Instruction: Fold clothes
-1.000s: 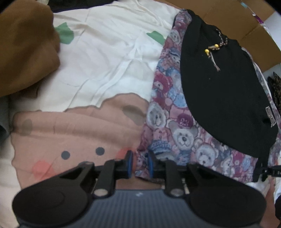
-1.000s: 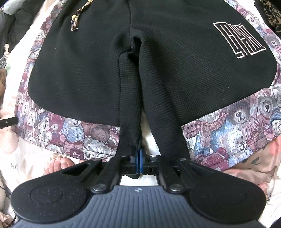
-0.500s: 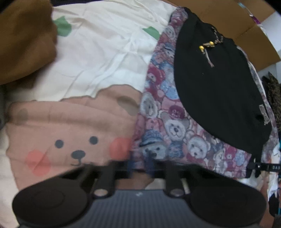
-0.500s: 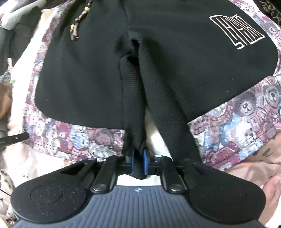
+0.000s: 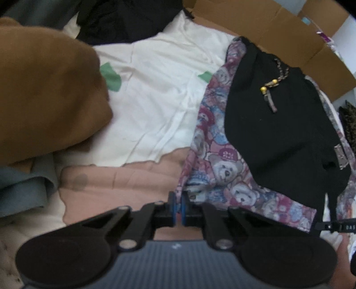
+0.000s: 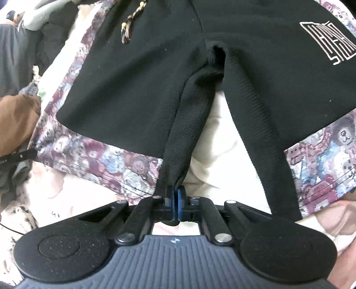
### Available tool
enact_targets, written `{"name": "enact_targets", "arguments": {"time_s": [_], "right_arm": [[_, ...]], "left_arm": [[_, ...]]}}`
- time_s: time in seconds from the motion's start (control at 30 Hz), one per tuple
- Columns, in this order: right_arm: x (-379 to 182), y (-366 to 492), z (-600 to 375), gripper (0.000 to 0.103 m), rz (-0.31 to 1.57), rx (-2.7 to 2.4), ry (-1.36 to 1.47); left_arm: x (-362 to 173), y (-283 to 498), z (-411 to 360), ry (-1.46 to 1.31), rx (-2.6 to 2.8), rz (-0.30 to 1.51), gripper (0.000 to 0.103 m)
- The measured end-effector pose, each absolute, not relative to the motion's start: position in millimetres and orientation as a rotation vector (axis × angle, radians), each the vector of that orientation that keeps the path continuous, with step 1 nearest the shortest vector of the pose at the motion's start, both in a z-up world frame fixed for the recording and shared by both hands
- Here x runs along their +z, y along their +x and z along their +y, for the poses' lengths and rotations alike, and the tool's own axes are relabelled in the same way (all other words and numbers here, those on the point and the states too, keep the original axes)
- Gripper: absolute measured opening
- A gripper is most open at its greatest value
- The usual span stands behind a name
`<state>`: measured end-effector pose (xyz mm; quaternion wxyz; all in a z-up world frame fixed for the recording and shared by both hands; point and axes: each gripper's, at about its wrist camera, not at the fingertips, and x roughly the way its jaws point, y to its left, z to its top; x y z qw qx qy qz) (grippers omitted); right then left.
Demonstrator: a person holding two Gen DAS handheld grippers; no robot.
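This is a home, most likely a bedroom, with laundry spread over a bed. The soft surface is covered by a cream bedsheet (image 5: pixel 160 93) printed with green patches and a pink bear-face blanket (image 5: pixel 124 184) with a dark dot for an eye. Loose garments lie on and around it: black shorts with teddy-bear patterned trim (image 6: pixel 138 93), a brown garment (image 5: pixel 44 100) heaped at the left, a grey-blue cloth (image 5: pixel 24 189) beneath it, and a dark pile of clothing (image 5: pixel 124 20) at the far edge. Flattened cardboard boxes (image 5: pixel 267 29) stand behind the bed, the kind of household clutter found in a lived-in room.
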<state>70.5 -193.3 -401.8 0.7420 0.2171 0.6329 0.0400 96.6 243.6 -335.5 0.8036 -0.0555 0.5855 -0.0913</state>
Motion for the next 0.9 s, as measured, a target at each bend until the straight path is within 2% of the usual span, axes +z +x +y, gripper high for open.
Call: {"name": "enact_targets", "arguments": {"time_s": [0.2,0.27,0.33,0.37,0.4,0.47,0.9], "right_arm": [[-408.0,73.2,-191.4,0.002,1.425,0.031,0.470],[-405.9,81.7,-185.8,0.005,1.434,0.021,0.460],[-396.3,84.0,-187.2,0.005,1.431,0.033,0.452],[-389.7,85.0,-189.1,0.009,1.426,0.045,0.442],[-382.7,85.8,-191.9,0.020,1.418,0.056,0.432],[-368.7,89.0,-196.0,0.034,1.395,0.069,0.419],[-307.9,121.2,-240.5,0.036,1.228,-0.008,0.370]], "left_arm": [[-363.7,94.5,243.3,-0.091,-0.173,1.318,0.005],[-361.0,94.9,243.8,-0.081,-0.157,1.325,0.015],[-352.6,96.0,245.6,-0.075,-0.141,1.315,0.018],[-348.4,96.8,246.4,-0.073,-0.134,1.310,0.023],[-345.0,100.6,245.7,-0.080,-0.140,1.299,0.025],[-338.3,108.1,244.2,-0.096,-0.150,1.277,0.029],[-325.1,171.8,215.5,-0.133,-0.233,1.173,0.029]]}}
